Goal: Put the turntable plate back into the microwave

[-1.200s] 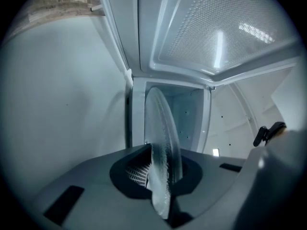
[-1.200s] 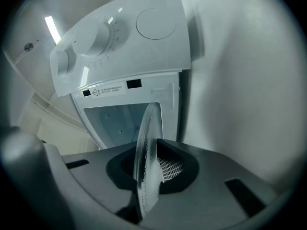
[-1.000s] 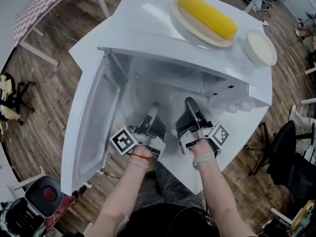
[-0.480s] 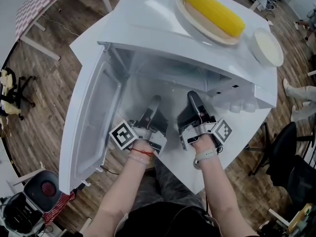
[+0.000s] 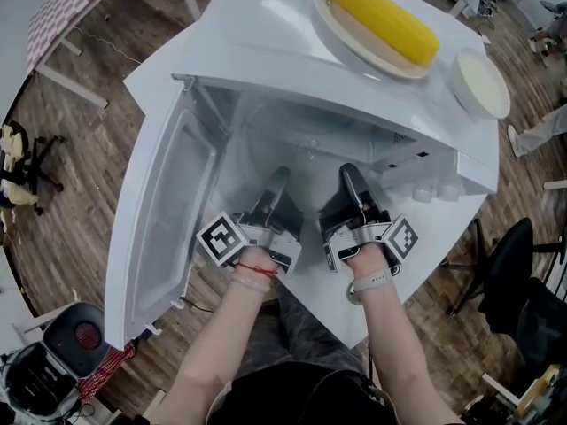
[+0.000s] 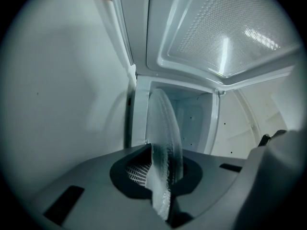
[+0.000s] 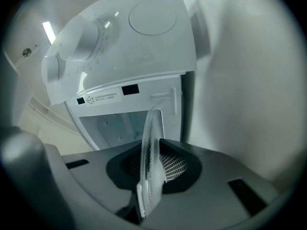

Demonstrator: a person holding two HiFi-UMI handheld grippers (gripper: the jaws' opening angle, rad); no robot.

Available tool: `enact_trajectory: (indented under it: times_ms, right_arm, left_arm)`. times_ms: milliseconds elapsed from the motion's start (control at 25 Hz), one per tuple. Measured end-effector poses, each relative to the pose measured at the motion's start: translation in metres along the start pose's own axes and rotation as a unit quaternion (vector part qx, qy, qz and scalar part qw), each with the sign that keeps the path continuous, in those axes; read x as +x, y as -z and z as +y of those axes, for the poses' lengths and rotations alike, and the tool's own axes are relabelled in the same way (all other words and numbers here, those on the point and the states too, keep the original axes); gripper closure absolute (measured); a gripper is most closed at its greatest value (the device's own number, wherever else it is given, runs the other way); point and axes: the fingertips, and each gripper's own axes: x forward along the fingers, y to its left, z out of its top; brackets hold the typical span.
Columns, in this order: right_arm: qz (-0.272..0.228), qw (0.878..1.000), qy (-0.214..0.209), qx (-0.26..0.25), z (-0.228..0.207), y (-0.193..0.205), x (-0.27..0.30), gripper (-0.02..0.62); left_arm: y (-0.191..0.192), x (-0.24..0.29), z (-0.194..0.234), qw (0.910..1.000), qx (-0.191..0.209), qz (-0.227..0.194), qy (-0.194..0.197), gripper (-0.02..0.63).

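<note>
The clear glass turntable plate (image 6: 163,138) is held edge-on between my two grippers; in the right gripper view the plate (image 7: 150,150) rises out of the jaws. My left gripper (image 5: 278,182) is shut on its left rim and my right gripper (image 5: 349,179) is shut on its right rim. Both reach into the mouth of the white microwave (image 5: 292,69), whose door (image 5: 168,211) hangs open to the left. In the head view the glass itself is nearly invisible between the fingers. The cavity (image 6: 192,123) lies straight ahead.
A corn cob (image 5: 381,20) on a round plate and a white bowl (image 5: 481,82) sit on the microwave's top. The control panel with two knobs (image 7: 86,37) is to the right of the opening. A black chair (image 5: 523,273) stands at the right, over wooden floor.
Both grippers have edged a little further into the microwave opening with the plate still held between them. The door has stayed open.
</note>
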Motion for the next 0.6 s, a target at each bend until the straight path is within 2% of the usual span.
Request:
enact_trajectory:
  times_ms: [400,600]
  right_arm:
    - [-0.001,1.000,-0.009,-0.011,0.007,-0.002,-0.016,0.537]
    - [0.001,1.000,0.001,-0.024,0.004,0.001,-0.024,0.529]
  left_arm:
    - [-0.004,0.009,-0.001,0.9999,-0.013,-0.009,-0.003,0.569]
    - [-0.005,0.015,0.000,0.9999,0.002,-0.014,-0.009,0.569]
